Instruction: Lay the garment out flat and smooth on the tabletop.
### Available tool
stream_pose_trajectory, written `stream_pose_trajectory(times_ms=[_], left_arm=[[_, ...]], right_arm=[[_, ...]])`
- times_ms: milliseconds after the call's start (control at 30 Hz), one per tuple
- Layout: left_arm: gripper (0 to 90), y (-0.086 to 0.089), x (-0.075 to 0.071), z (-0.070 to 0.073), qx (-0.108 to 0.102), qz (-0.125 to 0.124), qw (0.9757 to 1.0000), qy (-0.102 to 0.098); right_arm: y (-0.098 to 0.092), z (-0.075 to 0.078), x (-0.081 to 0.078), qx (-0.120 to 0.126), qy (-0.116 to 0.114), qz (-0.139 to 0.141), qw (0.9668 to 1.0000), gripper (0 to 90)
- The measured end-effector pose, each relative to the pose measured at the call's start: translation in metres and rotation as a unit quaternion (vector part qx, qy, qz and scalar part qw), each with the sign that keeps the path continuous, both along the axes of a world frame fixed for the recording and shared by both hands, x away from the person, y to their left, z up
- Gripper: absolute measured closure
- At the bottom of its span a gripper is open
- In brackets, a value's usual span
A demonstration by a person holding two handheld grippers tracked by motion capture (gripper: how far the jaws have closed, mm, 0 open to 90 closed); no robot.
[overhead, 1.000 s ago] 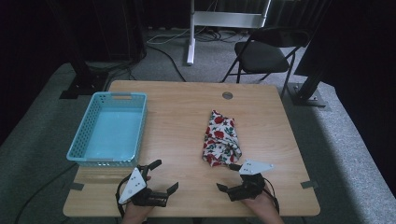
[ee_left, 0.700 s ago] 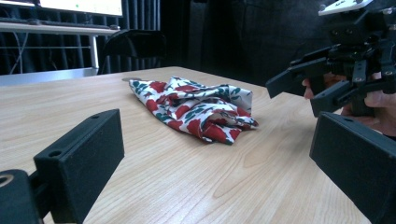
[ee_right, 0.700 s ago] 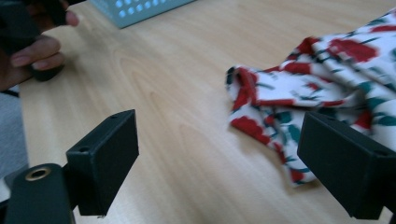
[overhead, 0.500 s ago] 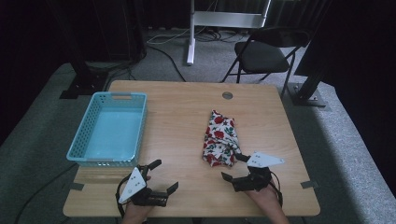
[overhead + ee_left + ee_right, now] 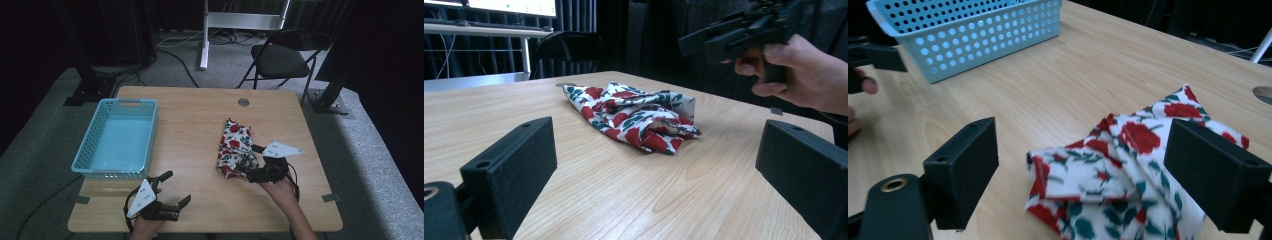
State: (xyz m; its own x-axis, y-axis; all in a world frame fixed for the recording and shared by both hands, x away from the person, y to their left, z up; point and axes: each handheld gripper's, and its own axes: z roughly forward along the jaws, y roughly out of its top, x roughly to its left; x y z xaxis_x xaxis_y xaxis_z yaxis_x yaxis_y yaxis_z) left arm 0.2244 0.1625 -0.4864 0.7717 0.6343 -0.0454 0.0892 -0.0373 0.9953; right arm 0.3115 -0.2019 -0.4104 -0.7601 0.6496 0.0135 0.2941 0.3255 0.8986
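A folded white cloth with red flowers point(image 5: 235, 145) lies right of the table's middle, also seen as the cloth point(image 5: 634, 112) and the cloth point(image 5: 1133, 165) in the gripper views. My right gripper point(image 5: 248, 161) hovers open just over its near end, jaws wide on either side of the cloth's corner, not touching it that I can tell. My left gripper point(image 5: 177, 187) rests open near the front edge, pointing right toward the cloth with nothing between its jaws. A light blue perforated basket point(image 5: 120, 137) stands empty at the left.
The wooden table point(image 5: 195, 110) has a round cable hole point(image 5: 243, 102) at the back. Tape marks sit at the front corners. A black folding chair point(image 5: 285, 57) and stand legs are beyond the far edge.
My right gripper has moved forward and left from the front edge up to the cloth's near end. The left gripper has stayed put.
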Motion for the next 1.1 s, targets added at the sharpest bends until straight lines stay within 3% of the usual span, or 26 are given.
stream_pose_trajectory(times_ms=[333, 600, 733, 900, 1100], left_arm=[[3.4, -0.001, 0.000, 0.000, 0.001, -0.001, 1.0000, 0.000], [3.4, 0.000, 0.001, 0.000, -0.001, -0.005, 1.0000, 0.004], [3.4, 0.001, 0.002, 0.000, -0.014, -0.009, 0.9998, 0.014], [3.4, 0.001, 0.002, 0.000, -0.011, -0.010, 0.9998, 0.011], [3.4, 0.001, 0.002, 0.000, -0.012, -0.006, 0.9998, 0.012]], right_arm=[[0.018, 0.000, 0.033, -0.016, 0.009, -0.002, 0.9998, 14.7], [0.030, -0.015, 0.061, -0.042, 0.037, -0.008, 0.9984, 20.9], [0.035, -0.023, 0.070, -0.067, 0.045, -0.014, 0.9966, 24.0], [0.043, -0.036, 0.080, -0.100, 0.062, -0.009, 0.9930, 28.0], [0.046, -0.053, 0.089, -0.116, 0.085, -0.013, 0.9895, 28.7]])
